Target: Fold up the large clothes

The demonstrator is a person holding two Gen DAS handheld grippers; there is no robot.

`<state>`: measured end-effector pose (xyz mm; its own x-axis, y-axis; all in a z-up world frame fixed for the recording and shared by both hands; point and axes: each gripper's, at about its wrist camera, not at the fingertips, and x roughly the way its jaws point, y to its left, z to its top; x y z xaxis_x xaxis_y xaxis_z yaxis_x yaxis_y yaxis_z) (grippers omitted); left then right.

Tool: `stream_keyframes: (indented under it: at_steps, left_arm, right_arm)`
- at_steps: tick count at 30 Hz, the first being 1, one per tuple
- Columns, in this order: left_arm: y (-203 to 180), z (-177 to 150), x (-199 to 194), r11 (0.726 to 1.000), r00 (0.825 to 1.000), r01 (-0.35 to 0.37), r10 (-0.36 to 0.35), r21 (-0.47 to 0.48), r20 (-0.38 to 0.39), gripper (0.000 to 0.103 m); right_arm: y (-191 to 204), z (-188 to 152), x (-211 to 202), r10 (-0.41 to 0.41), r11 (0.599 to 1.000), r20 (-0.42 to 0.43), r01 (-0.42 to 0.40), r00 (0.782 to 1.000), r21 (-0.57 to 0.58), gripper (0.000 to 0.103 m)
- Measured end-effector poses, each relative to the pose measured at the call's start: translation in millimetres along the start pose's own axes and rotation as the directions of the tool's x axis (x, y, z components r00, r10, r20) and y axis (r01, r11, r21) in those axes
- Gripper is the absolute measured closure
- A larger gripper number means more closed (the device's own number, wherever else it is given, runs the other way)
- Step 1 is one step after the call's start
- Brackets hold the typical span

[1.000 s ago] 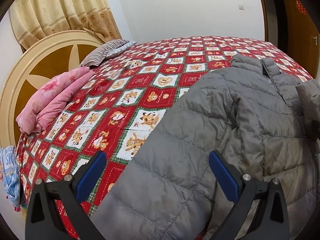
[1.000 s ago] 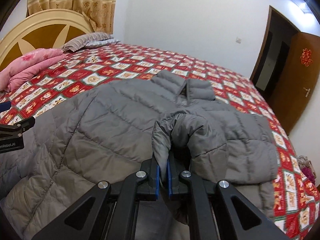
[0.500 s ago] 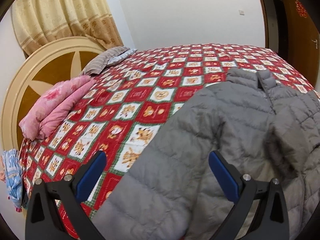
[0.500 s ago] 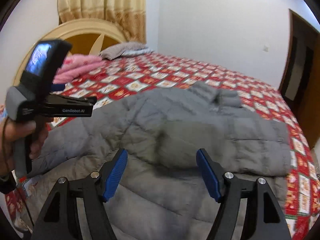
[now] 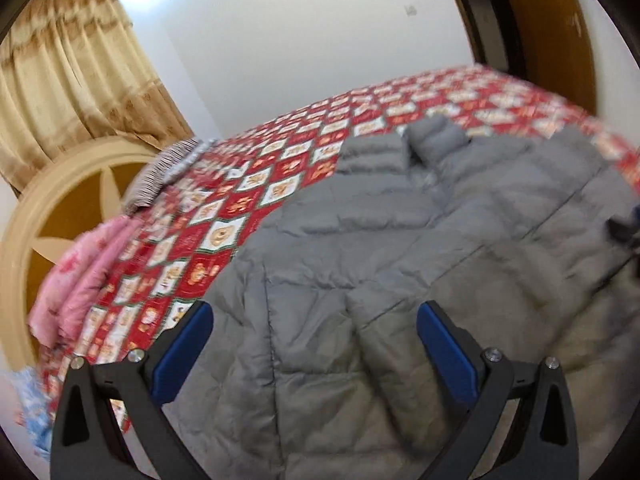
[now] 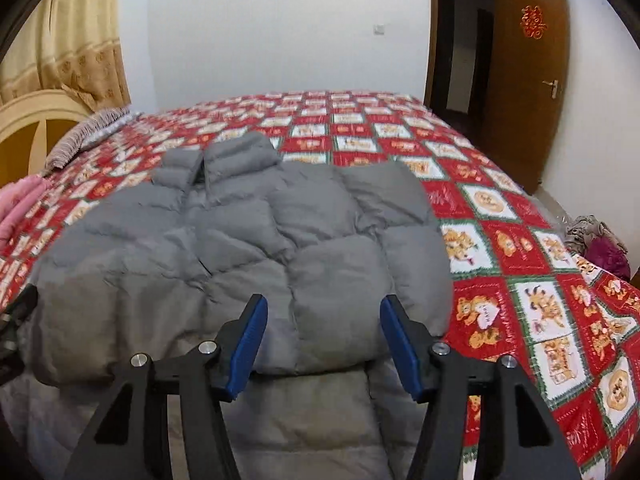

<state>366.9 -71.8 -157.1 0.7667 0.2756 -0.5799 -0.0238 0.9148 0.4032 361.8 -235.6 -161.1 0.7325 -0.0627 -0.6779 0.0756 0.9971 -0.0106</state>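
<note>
Both sets of jaws wide, holding nothing: left gripper (image 5: pixel 312 340) and right gripper (image 6: pixel 322 340) poised over near part of grey puffer jacket (image 6: pixel 248 240), spread on bed (image 6: pixel 520 240) w/ collar at far end. Prob. between folds; next needs fresh pinch on an edge near the jaws, then carry across toward collar.

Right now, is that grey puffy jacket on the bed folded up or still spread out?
Partly folded. The grey jacket lies on the red quilt, one side doubled over its front, the collar still flat at the top.
</note>
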Motion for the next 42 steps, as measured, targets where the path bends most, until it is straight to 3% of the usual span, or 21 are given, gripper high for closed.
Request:
stream_keyframes:
  at_steps: [4, 8, 14, 24, 42]
  left_arm:
    - [-0.4, -20.0, 34.7, 1.000, 0.997, -0.017, 0.017, -0.004, -0.071, 0.000]
    - [-0.3, -27.1, 40.9, 1.000, 0.998, 0.016, -0.017, -0.016, -0.065, 0.000]
    - [-1.6, -27.3, 52.4, 0.997, 0.994, 0.061, -0.065, -0.044, -0.085, 0.000]
    - [8.4, -33.9, 56.3, 0.983, 0.983, 0.142, -0.154, -0.115, -0.096, 0.000]
    - [10.6, -40.7, 52.1, 0.982, 0.981, 0.148, -0.161, -0.118, -0.109, 0.000]
  right_arm:
    - [-3.3, -10.7, 16.7, 0.013, 1.000, -0.049, -0.013, 0.999, -0.010, 0.044]
    - [-0.1, -27.4, 35.3, 0.012, 1.000, -0.094, -0.014, 0.996, -0.023, 0.044]
    - [-4.7, -30.8, 36.6, 0.025, 1.000, -0.098, -0.024, 0.995, 0.012, 0.043]
    - [1.9, -47.2, 21.9, -0.042, 0.997, -0.088, 0.048, 0.995, 0.062, 0.043]
    - [8.4, -69.7, 2.4, -0.108, 0.989, -0.081, 0.115, 0.991, 0.092, 0.042]
